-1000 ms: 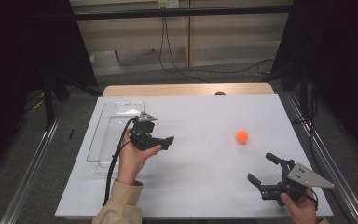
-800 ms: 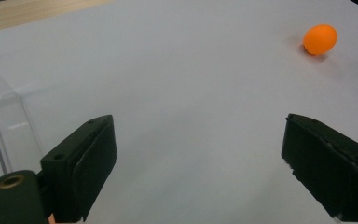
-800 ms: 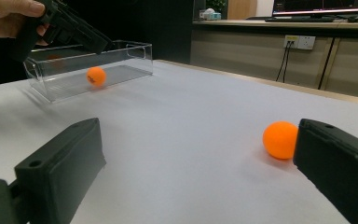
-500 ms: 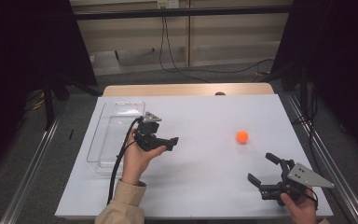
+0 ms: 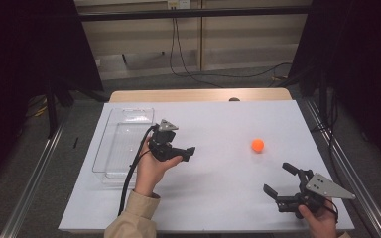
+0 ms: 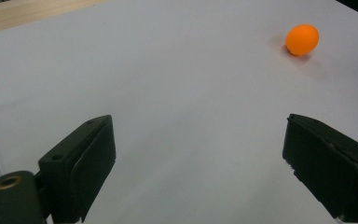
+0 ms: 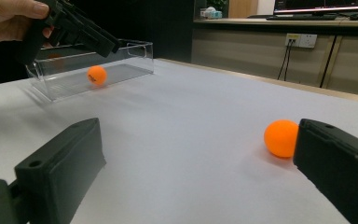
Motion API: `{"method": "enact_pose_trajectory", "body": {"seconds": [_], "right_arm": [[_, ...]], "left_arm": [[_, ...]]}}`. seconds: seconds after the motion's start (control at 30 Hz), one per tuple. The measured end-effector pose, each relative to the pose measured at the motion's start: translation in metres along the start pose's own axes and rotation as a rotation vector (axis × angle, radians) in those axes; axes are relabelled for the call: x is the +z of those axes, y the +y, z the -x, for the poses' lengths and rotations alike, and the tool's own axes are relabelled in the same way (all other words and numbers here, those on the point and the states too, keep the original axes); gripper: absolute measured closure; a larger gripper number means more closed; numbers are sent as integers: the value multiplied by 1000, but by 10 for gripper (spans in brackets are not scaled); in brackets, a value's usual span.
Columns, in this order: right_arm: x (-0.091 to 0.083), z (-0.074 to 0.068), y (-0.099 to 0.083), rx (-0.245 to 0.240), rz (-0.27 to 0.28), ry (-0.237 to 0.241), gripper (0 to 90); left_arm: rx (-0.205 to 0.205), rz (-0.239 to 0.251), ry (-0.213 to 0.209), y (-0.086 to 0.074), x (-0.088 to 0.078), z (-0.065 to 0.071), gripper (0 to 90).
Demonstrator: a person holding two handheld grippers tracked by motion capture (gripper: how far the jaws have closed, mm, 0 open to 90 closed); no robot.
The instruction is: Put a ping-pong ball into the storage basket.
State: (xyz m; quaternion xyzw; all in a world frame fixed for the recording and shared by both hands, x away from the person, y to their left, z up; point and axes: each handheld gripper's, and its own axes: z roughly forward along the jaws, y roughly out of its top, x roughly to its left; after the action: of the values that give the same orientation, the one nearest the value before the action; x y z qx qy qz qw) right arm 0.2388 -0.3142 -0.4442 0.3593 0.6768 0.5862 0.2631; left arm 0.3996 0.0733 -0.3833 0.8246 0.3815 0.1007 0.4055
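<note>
An orange ball (image 5: 257, 145) (image 6: 302, 39) (image 7: 280, 138) rests on the white table right of centre. My left gripper (image 5: 186, 152) (image 6: 198, 161) hovers beside the clear box, open and empty, its jaws pointing right toward the ball, which lies well ahead. Near the front right corner my right gripper (image 5: 278, 179) (image 7: 196, 158) is held low, open, with nothing between its jaws. The ball sits just beyond its right jaw, not touching. The right gripper view also catches the left gripper (image 7: 81, 30) in a hand above the box.
A clear plastic box (image 5: 124, 144) (image 7: 93, 65) stands at the table's left. An orange ball shape (image 7: 97, 74) shows at its wall; whether it lies inside or is a reflection I cannot tell. A wooden strip (image 5: 198, 94) runs along the far edge.
My left gripper has drifted a little to the right, away from the box and toward the ball. The right gripper and the ball have stayed put.
</note>
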Motion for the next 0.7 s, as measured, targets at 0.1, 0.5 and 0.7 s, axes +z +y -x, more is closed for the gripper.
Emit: {"method": "enact_pose_trajectory", "body": {"seconds": [0.1, 0.5, 0.7], "right_arm": [[0, 0, 0, 0, -2, -1, 14], [0, -1, 0, -1, -2, -1, 14], [0, -1, 0, -5, -8, 0, 14]], "left_arm": [[2, 4, 0, 0, 1, 1, 93], [21, 10, -26, 1, 9, 11, 91], [23, 23, -34, 1, 10, 15, 88]]}}
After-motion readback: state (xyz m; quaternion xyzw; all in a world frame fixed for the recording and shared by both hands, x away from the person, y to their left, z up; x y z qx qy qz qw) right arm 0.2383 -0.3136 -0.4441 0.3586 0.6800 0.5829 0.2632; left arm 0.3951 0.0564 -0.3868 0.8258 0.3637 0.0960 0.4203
